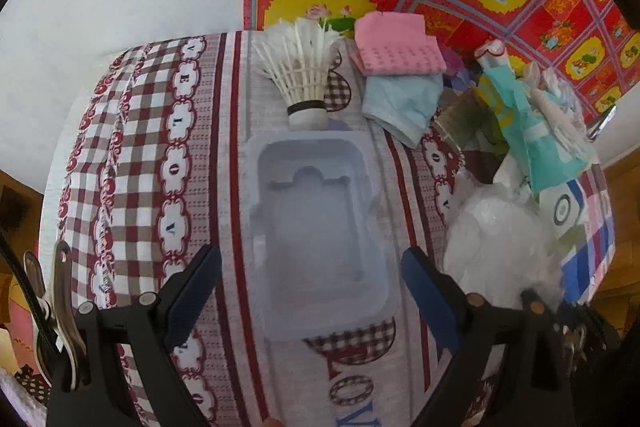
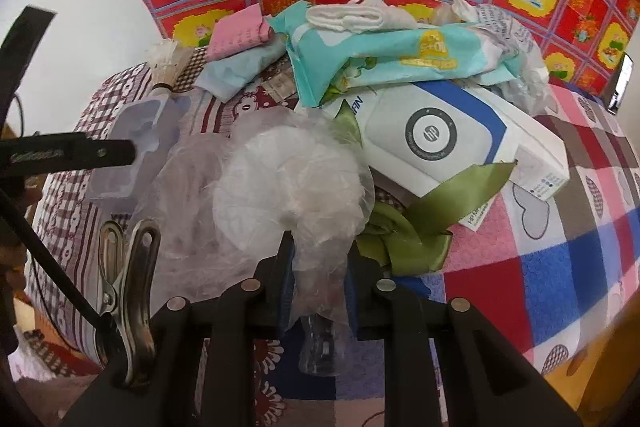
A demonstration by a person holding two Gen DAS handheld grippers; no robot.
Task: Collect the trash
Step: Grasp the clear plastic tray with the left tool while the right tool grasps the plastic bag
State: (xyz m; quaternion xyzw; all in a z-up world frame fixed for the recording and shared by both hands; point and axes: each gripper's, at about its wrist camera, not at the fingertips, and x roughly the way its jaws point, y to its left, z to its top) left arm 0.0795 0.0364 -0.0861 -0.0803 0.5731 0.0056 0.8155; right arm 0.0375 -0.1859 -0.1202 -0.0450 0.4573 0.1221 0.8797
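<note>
- The right gripper (image 2: 318, 267) is clenched on a crumpled clear plastic bag (image 2: 288, 183); the thin film is bunched between its two jaws, so the grip takes a fold of the bag and not the whole bulk.
- I judge the bag is held this way because it is soft trash with no firm edge, and pinching a fold is the sure way to lift it.
- The left gripper (image 1: 312, 291) is released, its jaws standing wide on both sides of a translucent white moulded plastic tray (image 1: 316, 219), without touching it.
- The tray lies flat on the patterned bed cover (image 1: 144, 147), directly under and between the left jaws, so it seems the next thing to collect.
- Just beyond the tray, towards the far edge of the bed, lies a white feather shuttlecock (image 1: 300, 75) on its side.
- Beside it, at the far edge, are a folded pink cloth (image 1: 396, 43) and a pale blue face mask (image 1: 404, 103).
- Behind the bag, a white and blue printed cardboard box (image 2: 460, 139), a green satin ribbon (image 2: 440, 203) and a teal wet-wipe packet (image 2: 392, 55) are piled together, touching.
</note>
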